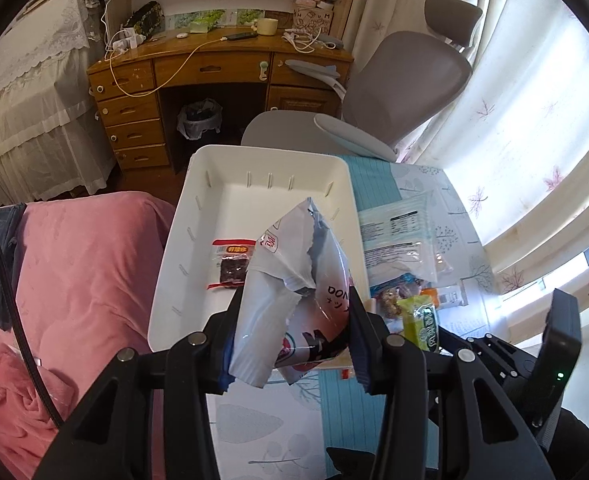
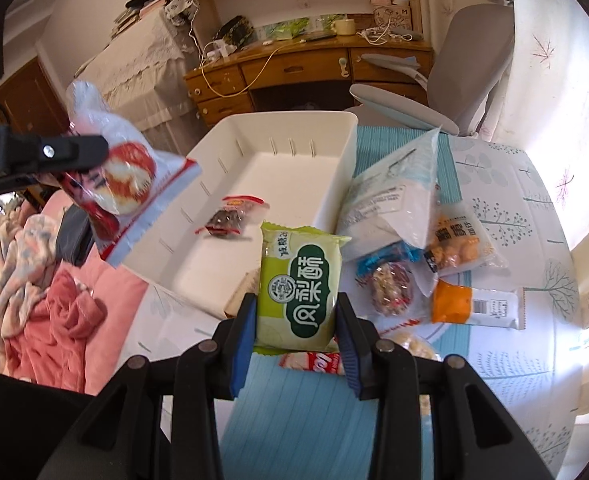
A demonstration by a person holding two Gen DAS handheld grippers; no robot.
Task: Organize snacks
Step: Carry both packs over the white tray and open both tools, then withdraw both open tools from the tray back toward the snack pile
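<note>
In my left gripper [image 1: 292, 320] I hold a white and red snack bag [image 1: 294, 280], clamped between both pads. In the left wrist view the bag stands in the lower centre of the frame, in front of the white bin [image 1: 214, 184], and it looks lifted above the near end of it. In the right wrist view the same bag appears at the middle left, hanging in the air over the pink blanket [image 2: 106, 300].

My right gripper [image 2: 296, 316] is clamped on a green pastry packet [image 2: 300, 288], which sits upright between the blue pads in the lower centre of the right wrist view.

The bin fills the middle of both frames. Inside it lies one small dark snack in a red-edged wrapper [image 2: 230, 220], on the bin floor, toward the left wall.

To the right of the bin, on the patterned tablecloth [image 2: 514, 208], the other snacks lie close together: a big pale blue bag [image 2: 394, 200], a clear packet with yellow-brown pieces [image 2: 458, 248], a round nut snack [image 2: 390, 284] and an orange and white packet [image 2: 474, 304].
</note>
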